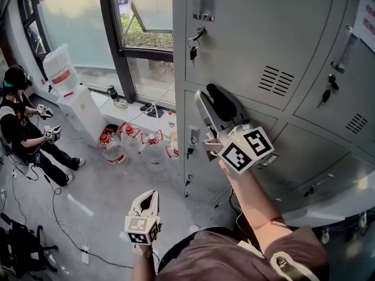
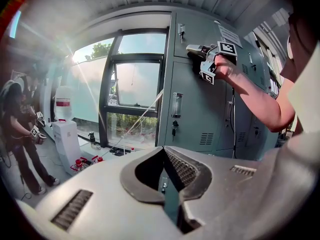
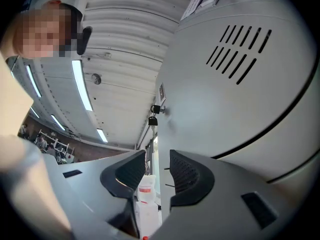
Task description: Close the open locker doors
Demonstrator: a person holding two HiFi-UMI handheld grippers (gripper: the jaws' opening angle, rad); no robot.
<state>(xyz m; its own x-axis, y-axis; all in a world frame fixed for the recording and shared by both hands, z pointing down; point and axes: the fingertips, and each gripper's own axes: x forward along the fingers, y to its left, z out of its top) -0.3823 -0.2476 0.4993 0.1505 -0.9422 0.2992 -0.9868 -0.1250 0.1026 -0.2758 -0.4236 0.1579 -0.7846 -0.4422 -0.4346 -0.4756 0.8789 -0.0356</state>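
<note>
Left gripper (image 1: 147, 198) hangs lowest and nearest us, jaws shut on nothing. We note the right gripper (image 1: 206, 93) raised along a grey locker door (image 1: 188, 109), tips at the seam above; its jaws stand a narrow gap apart, nothing between. We cannot tell whether it touches the metal. A key (image 1: 193, 50) hangs from the door above. Grey floor (image 1: 99, 198) lies below, with a window (image 1: 146, 16), water bottles (image 1: 117, 148) and another person (image 1: 23, 127) to the left. Only the right gripper view shows ceiling lights (image 3: 82, 84).
</note>
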